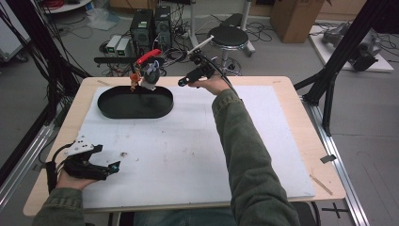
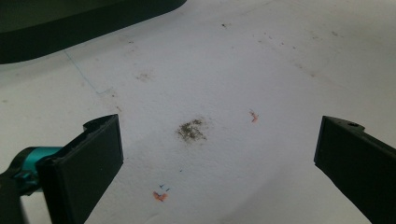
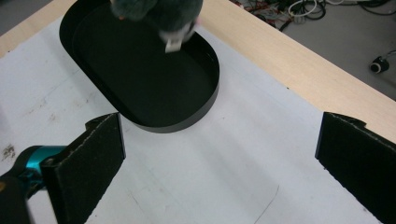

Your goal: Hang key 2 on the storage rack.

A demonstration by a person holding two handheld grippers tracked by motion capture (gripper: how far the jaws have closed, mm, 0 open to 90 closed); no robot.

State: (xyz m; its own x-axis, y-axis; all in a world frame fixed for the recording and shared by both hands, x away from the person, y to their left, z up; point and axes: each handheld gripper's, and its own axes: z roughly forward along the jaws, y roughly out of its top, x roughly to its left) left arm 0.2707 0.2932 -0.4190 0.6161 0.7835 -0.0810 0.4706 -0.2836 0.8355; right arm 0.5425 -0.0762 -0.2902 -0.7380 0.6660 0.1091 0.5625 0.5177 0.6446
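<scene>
Right gripper (image 1: pixel 184 82): upper centre of the high view, just right of the tray, held in a hand on a green-sleeved arm. In the right gripper view its two black jaws stand wide apart, nothing between them.

Left gripper (image 1: pixel 113 168): lower left of the high view, resting on the sheet in the other hand. Jaws wide apart in the left gripper view, nothing between them; a grey three-cornered plate sits on top.

Black oval tray (image 1: pixel 162 104): one, upper left of centre in the high view, top left in the right gripper view. One grey plush toy (image 1: pixel 150 75) with a red part and an orange part stands at its far rim. In the right gripper view the toy (image 3: pixel 159 11) is at the top edge, blurred, with a small white tag hanging over the tray floor; no writing legible on it.

Surface: a white sheet (image 1: pixel 188 150) on a pale wooden table (image 1: pixel 308 136). The sheet is scuffed: a dark smudge (image 2: pixel 191 129) centre frame in the left gripper view, small orange and blue pen marks near it.

Room: grey floor, one black round stool (image 1: pixel 228 35) beyond the table, computer cases and tangled cables top left of centre, a cardboard box at top right, black frame struts at both sides.
</scene>
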